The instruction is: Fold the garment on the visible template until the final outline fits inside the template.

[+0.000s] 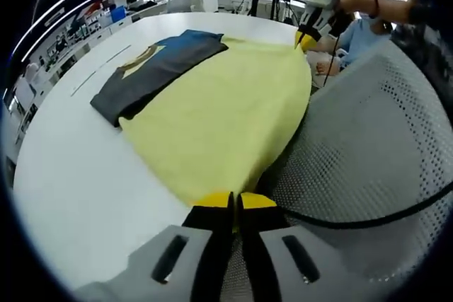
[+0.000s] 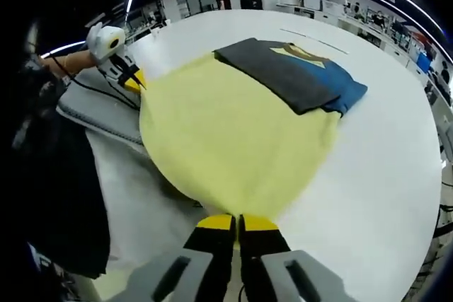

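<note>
Hiding its far edge under a dark folded garment [image 1: 159, 72], the yellow garment [image 1: 223, 118] stretches between both hand-held grippers, left [image 1: 236, 203] and right [image 2: 237, 223], each clamped on its near hem above the table [image 1: 78, 175].

Broad white desk [image 1: 85, 175], rounded at its far end. Lying directly on it: a yellow cloth [image 1: 226, 114] spread flat, its near edge reaching the desk's edge, and a folded dark grey and blue garment [image 1: 159, 68] with a yellow emblem, resting partly on the yellow cloth and partly on bare desk. Beside the desk's edge, a white mesh surface [image 1: 368, 146].
</note>
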Motion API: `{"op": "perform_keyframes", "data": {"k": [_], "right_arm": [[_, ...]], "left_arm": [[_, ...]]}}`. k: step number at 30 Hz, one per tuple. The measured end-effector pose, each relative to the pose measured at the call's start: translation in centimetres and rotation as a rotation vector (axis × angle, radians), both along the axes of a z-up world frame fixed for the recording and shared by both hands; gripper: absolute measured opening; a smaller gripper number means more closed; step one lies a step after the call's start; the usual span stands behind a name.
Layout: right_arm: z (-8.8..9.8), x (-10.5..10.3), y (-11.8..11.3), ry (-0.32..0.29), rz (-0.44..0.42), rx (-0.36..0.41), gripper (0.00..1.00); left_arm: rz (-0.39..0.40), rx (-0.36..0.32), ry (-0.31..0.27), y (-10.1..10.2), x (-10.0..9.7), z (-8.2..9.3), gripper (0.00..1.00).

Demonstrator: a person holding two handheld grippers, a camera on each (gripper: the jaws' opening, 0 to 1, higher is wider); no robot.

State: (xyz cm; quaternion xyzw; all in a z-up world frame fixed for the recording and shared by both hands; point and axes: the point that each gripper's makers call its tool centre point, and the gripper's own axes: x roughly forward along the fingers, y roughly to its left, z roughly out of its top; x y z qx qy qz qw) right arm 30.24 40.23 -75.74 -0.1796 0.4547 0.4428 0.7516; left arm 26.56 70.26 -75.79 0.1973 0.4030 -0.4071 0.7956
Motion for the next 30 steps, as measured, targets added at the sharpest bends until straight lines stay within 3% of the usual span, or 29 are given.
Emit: {"op": "perform_keyframes", "data": {"k": [13,30], "right_arm": [[1.4,-1.3,0.1,0.011,0.029,0.001,0.0],[4.3,2.3,0.3,-0.098,-0.026,0.004,0.0]], "left_arm": [[-0.021,0.004,0.033,0.0,-1.7,1.0,0.0],[0.042,0.043,-0.061,0.4,1.9,4.6,0.0]]}}
